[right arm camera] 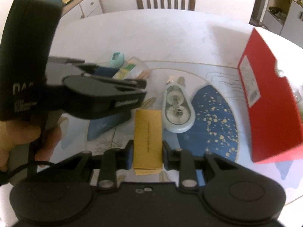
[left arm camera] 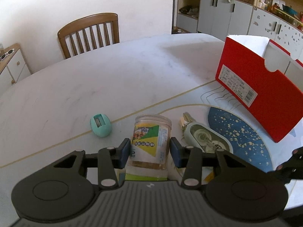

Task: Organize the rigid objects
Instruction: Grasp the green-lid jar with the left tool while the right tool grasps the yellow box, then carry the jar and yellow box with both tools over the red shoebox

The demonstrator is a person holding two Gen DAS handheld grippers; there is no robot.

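My left gripper (left arm camera: 150,152) is shut on a clear plastic jar (left arm camera: 150,141) with a green and yellow label, held lying along the fingers over the table. My right gripper (right arm camera: 146,154) is shut on a yellow box (right arm camera: 147,140), held above the placemat. The left gripper and its jar (right arm camera: 132,70) also show in the right wrist view at the left. A red open box (left arm camera: 263,90) stands at the right, also in the right wrist view (right arm camera: 270,102). A pale correction tape dispenser (left arm camera: 206,138) lies beside the jar, also in the right wrist view (right arm camera: 177,109).
A mint egg-shaped sharpener (left arm camera: 100,125) lies left of the jar. A blue speckled placemat (left arm camera: 244,136) lies under the red box. The white table (left arm camera: 94,79) stretches back to a wooden chair (left arm camera: 90,34). Cabinets (left arm camera: 227,13) stand far right.
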